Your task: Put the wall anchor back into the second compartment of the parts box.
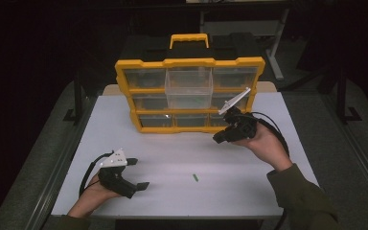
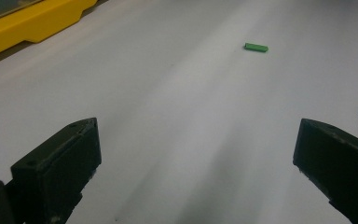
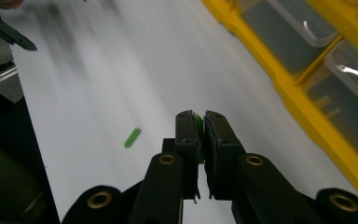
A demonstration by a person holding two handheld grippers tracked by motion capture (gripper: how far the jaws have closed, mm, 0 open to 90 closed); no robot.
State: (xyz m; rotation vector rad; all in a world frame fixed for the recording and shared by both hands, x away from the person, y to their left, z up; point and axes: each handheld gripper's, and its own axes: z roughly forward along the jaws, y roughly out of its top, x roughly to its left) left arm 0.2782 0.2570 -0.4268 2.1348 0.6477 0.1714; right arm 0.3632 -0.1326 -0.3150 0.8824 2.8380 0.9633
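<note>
Near the organizer (image 1: 189,94), right tongs (image 3: 200,122) pinch seemingly a green piece (image 3: 198,125)

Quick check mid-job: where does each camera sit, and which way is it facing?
High view: above the person's side, looking forward and down on the white table and yellow organizer; both forearms and tongs show.
Left gripper view: rides the open left tongs, facing a loose green piece.
Right gripper view: rides the right tongs, shut on a green part.
All three share the loose green piece.
</note>
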